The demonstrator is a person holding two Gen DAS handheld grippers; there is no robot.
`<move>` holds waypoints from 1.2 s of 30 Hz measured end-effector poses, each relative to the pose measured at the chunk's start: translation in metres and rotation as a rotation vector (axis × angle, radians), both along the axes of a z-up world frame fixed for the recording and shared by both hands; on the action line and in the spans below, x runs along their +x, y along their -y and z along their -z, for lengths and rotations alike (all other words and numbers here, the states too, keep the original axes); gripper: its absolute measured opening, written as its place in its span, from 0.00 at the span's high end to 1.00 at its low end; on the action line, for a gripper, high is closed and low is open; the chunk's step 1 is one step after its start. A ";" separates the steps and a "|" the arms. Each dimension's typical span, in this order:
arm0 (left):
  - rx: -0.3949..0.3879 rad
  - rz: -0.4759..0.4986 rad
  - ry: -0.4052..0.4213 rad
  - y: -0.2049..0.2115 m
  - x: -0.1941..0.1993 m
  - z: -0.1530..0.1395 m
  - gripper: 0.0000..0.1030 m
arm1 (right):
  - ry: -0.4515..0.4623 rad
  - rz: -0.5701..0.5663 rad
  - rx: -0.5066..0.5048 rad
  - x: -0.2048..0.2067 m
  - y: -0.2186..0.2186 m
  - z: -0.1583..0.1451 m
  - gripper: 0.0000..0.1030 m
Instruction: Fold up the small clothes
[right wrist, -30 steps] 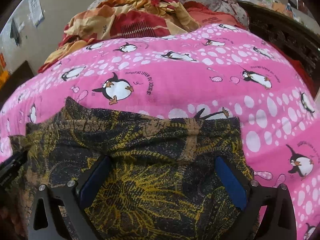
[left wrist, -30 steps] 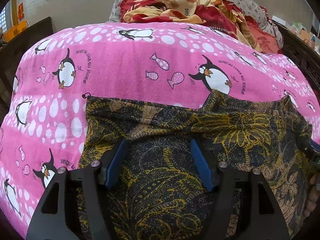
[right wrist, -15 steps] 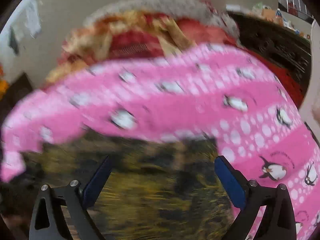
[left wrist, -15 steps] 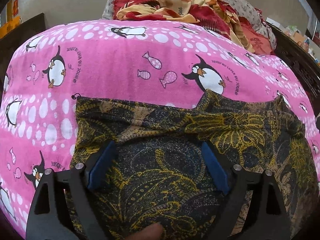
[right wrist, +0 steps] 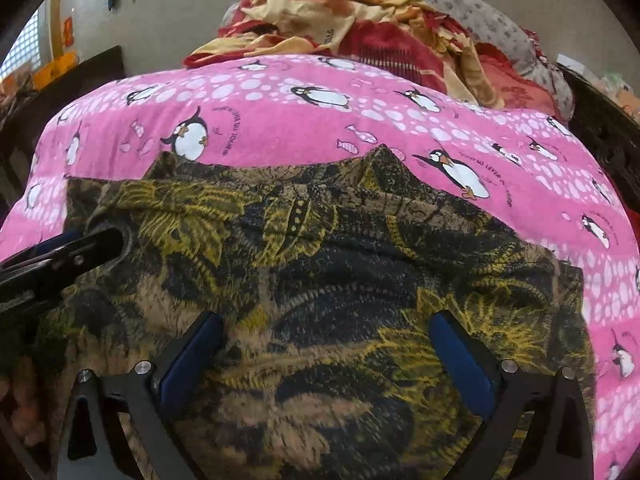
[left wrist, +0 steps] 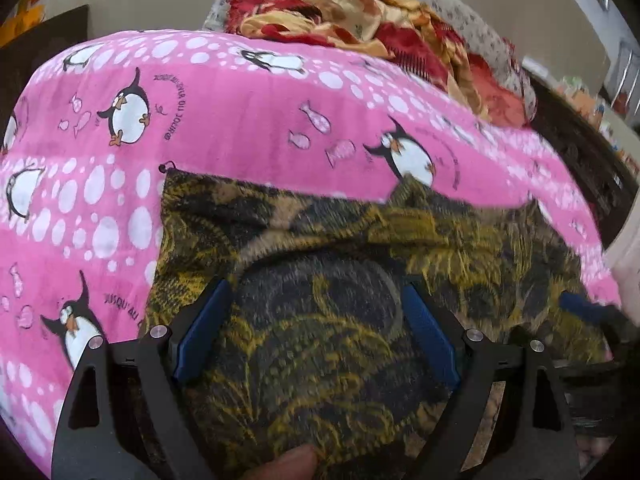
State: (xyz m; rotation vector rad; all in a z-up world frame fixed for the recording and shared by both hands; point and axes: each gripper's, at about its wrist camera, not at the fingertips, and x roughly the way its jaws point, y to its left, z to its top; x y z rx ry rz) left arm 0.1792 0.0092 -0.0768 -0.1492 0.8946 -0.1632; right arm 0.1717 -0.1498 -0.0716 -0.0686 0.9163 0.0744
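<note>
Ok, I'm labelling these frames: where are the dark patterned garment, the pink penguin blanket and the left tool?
dark patterned garment (right wrist: 320, 264): right wrist view, its middle.
pink penguin blanket (left wrist: 240, 120): left wrist view, bare part beyond the garment.
left tool (left wrist: 316, 320): left wrist view, midway between its blue fingertips.

**Around the bed: bedding, wall and furniture**

A pink blanket (left wrist: 248, 120) printed with penguins, small fish and white dots covers the bed, rising in a rounded hump across both views (right wrist: 280, 120). Behind it lies a crumpled heap of red, orange and cream cloth (left wrist: 360, 12), seen again from the right wrist (right wrist: 360, 28). A grey floral pillow (right wrist: 492, 20) sits behind that heap. A plain beige wall (right wrist: 168, 24) stands at the back, with papers stuck on it near the top. Dark wooden furniture (right wrist: 600, 120) runs along the right edge, and another dark piece (left wrist: 44, 52) shows on the left.
</note>
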 end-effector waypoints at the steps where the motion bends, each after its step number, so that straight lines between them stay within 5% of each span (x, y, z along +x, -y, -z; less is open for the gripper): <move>1: 0.020 0.019 -0.013 0.004 -0.006 -0.004 0.15 | 0.010 0.002 0.021 -0.007 0.003 -0.008 0.01; 5: 0.024 0.026 -0.059 0.016 -0.050 -0.016 0.15 | 0.052 0.042 0.117 -0.057 0.017 -0.038 0.01; 9: -0.015 0.060 -0.079 0.028 -0.101 -0.011 0.15 | 0.013 0.069 0.127 -0.104 0.021 -0.023 0.00; 11: 0.075 0.086 -0.037 0.041 -0.123 0.001 0.14 | -0.058 0.100 0.083 -0.114 0.025 0.008 0.00; 13: 0.146 0.101 0.061 0.048 -0.142 0.007 0.13 | 0.025 0.092 0.096 -0.129 0.027 0.016 0.00; 17: 0.084 0.099 0.051 0.038 -0.141 0.007 0.12 | 0.036 0.086 0.082 -0.130 0.024 0.017 0.00; 36: 0.095 0.099 0.057 0.040 -0.140 0.008 0.12 | 0.054 0.084 0.102 -0.135 0.027 0.017 0.00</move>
